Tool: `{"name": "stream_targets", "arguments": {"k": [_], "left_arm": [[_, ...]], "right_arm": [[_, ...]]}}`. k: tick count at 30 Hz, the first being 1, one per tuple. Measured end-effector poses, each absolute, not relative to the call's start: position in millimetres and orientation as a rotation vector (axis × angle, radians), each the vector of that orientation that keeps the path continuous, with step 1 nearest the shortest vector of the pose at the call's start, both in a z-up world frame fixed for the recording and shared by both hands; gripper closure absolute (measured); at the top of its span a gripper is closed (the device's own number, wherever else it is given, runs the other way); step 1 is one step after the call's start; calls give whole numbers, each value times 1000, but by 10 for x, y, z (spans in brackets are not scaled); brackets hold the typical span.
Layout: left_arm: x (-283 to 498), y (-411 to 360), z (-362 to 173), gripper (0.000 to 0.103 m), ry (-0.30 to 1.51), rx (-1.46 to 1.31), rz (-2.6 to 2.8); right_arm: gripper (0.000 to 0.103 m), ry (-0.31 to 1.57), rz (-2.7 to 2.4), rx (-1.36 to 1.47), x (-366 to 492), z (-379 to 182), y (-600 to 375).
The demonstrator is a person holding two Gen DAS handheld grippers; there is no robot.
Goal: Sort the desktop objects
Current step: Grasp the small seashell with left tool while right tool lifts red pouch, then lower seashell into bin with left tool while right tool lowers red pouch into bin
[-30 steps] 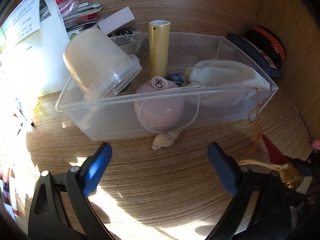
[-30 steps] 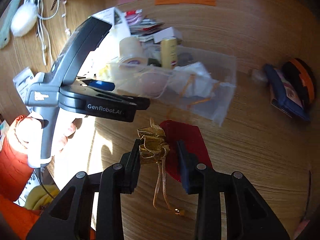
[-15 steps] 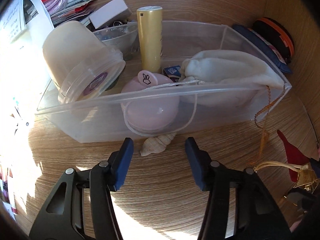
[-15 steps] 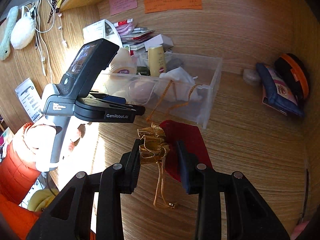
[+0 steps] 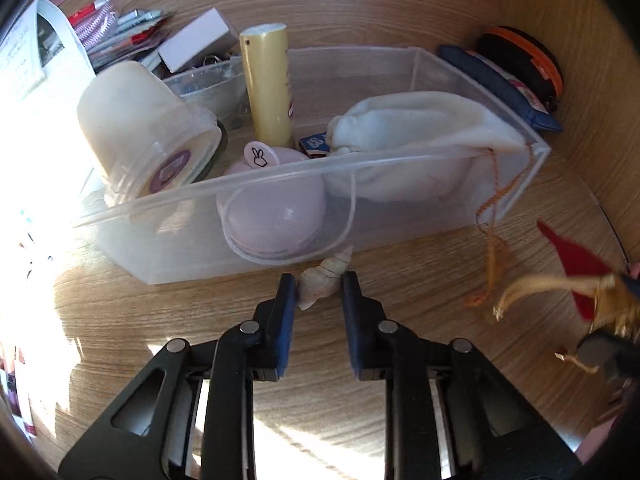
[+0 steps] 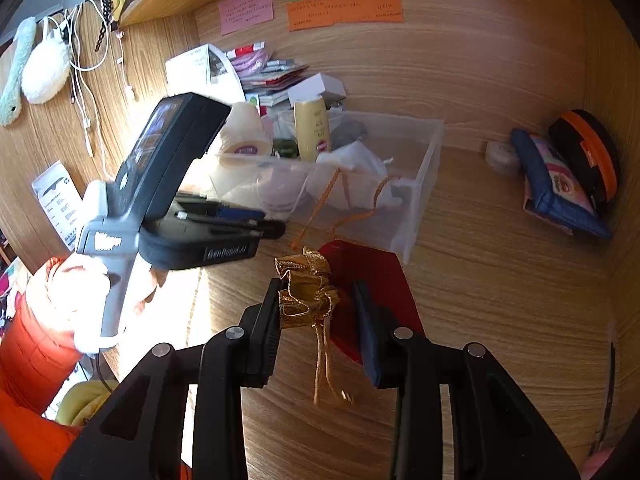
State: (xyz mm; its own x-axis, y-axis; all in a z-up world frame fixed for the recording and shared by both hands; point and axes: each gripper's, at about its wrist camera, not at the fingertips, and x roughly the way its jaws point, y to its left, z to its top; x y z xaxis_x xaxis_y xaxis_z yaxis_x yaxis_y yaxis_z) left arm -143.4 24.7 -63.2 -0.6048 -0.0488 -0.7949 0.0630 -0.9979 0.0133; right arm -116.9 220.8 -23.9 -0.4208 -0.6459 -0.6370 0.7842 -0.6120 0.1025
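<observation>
A small cream spiral seashell (image 5: pixel 324 278) lies on the wooden desk against the front wall of a clear plastic bin (image 5: pixel 400 216). My left gripper (image 5: pixel 319 294) is shut on the shell, a blue pad pressing each side. The bin holds a tipped white tub (image 5: pixel 148 136), a yellow tube (image 5: pixel 268 88), a pink round case (image 5: pixel 276 208) and a cream cloth pouch (image 5: pixel 420 128). My right gripper (image 6: pixel 318 306) is shut on the gold-trimmed neck of a red drawstring pouch (image 6: pixel 372 280), held just above the desk. The left gripper's body (image 6: pixel 168 184) shows in the right wrist view, held by a hand.
A blue pouch (image 6: pixel 556 184) and a black-and-orange round case (image 6: pixel 588 152) lean against the right wall, with a small white tin (image 6: pixel 502 158) beside them. Papers and boxes (image 6: pixel 272 76) pile up behind the bin. Cables and fluffy items (image 6: pixel 44 68) hang on the left wall.
The left gripper's jaws came together from wide apart and now clamp the seashell, having moved in toward the bin. The right gripper kept hold of the red pouch without moving much.
</observation>
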Motion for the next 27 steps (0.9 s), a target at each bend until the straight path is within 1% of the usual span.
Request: {"name": "stream_targets", "arguments": {"k": [12,27], "left_arm": [[-1040,200,-297,81,2,1217,-2863],[-1100,192,189,81,18,1050,-2946]], "right_arm": [[72,281,-2150,693,-1226,208,2081],[72,292,-2181,602,-1437,588,1802]]}}
